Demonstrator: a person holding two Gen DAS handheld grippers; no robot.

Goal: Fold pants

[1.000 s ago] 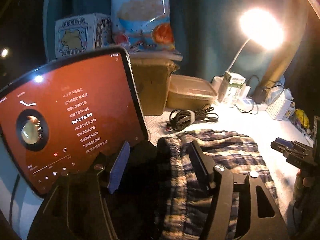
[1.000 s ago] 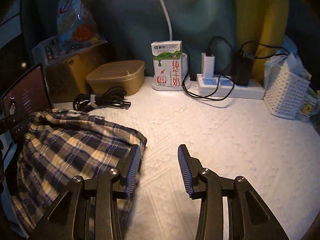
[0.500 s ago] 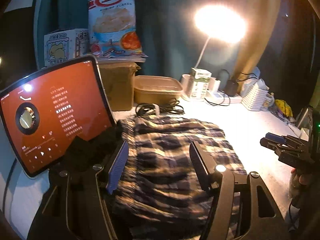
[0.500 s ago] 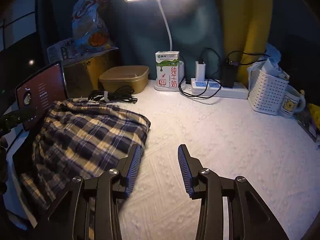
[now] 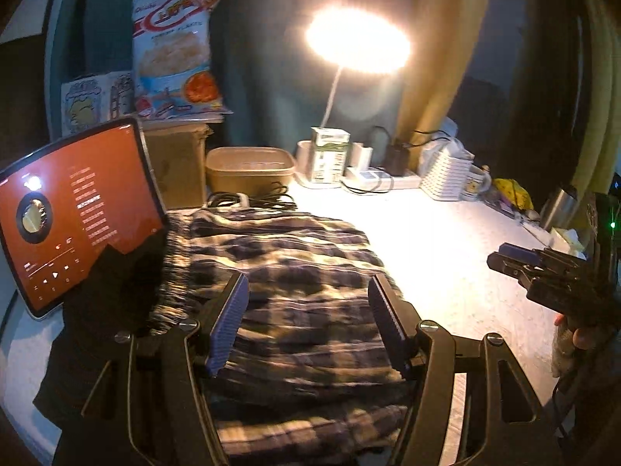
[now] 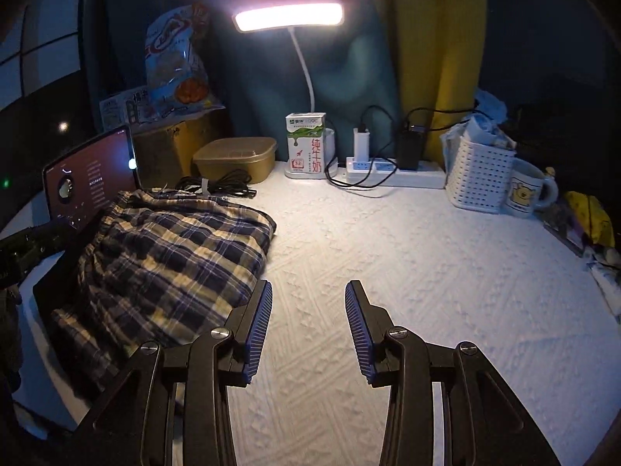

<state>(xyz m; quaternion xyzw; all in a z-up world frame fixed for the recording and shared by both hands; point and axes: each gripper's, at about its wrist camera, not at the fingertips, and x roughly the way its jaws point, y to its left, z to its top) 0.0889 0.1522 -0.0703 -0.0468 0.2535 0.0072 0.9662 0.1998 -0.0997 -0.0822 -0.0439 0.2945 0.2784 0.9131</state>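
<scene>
As I look along my left gripper (image 5: 308, 320), more of the plaid pants (image 5: 287, 272) shows than a second ago: then my fingers sat low and close over the cloth beside the tablet (image 5: 73, 209), and now I have drawn back, so the whole bundle lies below and ahead of the jaws, which stand apart with nothing between them. The pants rest as a compact stack on the white mat (image 5: 446, 240), their left edge against the dark cloth by the tablet, the coiled cable (image 5: 252, 200) just behind them. At the right edge I see my right gripper (image 5: 520, 258) held clear of the fabric. Through the right wrist camera, the right gripper (image 6: 308, 330) is likewise released, its jaws half apart over bare mat (image 6: 427, 272), and the view has widened since a second ago, taking in the lamp (image 6: 289, 17), the basket (image 6: 479, 176) and the mug (image 6: 529, 190); the pants (image 6: 170, 256) lie to the left, near my left finger. Both hands backing off with nothing held suggests to me that the folding is finished or nearly so.
</scene>
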